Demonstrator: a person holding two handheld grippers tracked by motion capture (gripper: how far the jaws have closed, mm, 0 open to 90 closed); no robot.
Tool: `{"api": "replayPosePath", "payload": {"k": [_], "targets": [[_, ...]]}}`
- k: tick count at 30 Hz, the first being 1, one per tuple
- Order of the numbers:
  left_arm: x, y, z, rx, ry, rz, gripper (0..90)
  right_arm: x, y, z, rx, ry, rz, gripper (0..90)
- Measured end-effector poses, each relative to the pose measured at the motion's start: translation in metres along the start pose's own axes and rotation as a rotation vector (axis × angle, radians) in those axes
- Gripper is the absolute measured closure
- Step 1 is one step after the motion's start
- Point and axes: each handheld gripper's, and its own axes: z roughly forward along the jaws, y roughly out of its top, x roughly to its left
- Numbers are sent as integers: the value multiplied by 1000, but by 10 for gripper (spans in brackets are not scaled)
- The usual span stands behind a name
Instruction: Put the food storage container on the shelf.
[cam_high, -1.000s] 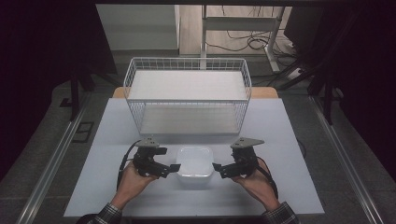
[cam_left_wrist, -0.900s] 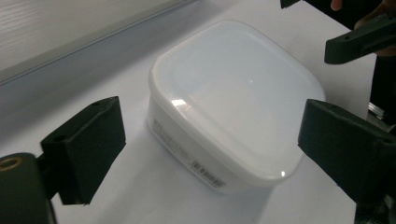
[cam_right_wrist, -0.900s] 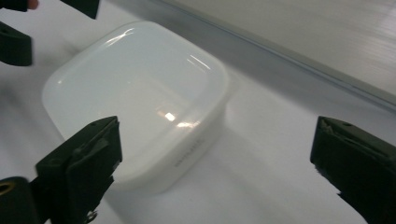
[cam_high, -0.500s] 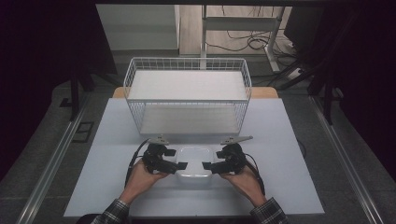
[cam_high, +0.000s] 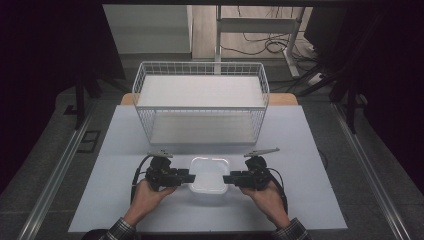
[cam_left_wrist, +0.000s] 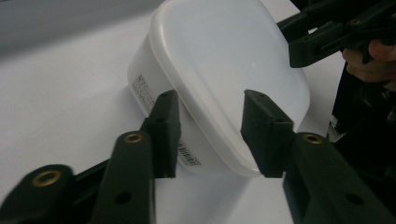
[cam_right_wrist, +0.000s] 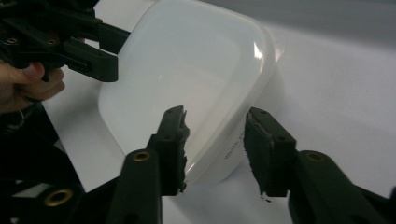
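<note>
A white lidded plastic container (cam_high: 209, 174) sits on the table near the front edge. My left gripper (cam_high: 190, 177) is at its left end and my right gripper (cam_high: 227, 179) at its right end, both held by hands. In the left gripper view the container's (cam_left_wrist: 224, 70) lid rim lies between the open jaws of my left gripper (cam_left_wrist: 208, 126), one jaw beside the wall and one over the lid. In the right gripper view my right gripper (cam_right_wrist: 215, 140) straddles the opposite rim of the container (cam_right_wrist: 187, 70) the same way, also open.
A white wire basket (cam_high: 200, 63) with a white floor stands behind the container at the table's middle back. The white table (cam_high: 300, 150) has bare room to both sides. Cables trail from both grippers. Dark floor and rails flank the table.
Both grippers have moved inward from the container's sides, so their open jaws now reach over its two ends. The container has stayed in place.
</note>
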Motion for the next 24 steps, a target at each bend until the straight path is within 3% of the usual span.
{"api": "replayPosePath", "payload": {"k": [2, 3, 10, 13, 17, 24], "targets": [[-3, -1, -2, -14, 14, -9, 654, 2, -2, -2, -18, -8, 18, 646], [-7, -1, -3, -35, 41, -15, 677, 3, -2, -6, -38, -15, 40, 701], [-8, -3, -6, -85, 50, -57, 772, 6, -2, -9, -96, -52, 45, 776], [-8, -2, -5, -86, 74, -48, 794, 10, -3, -9, -124, -88, -9, 782], [-8, -1, -6, -94, 74, -48, 794, 10, -2, -10, -143, -83, -22, 783], [-16, 9, -15, -121, 96, -7, 794, 14, 6, -19, -184, -82, -66, 785]]}}
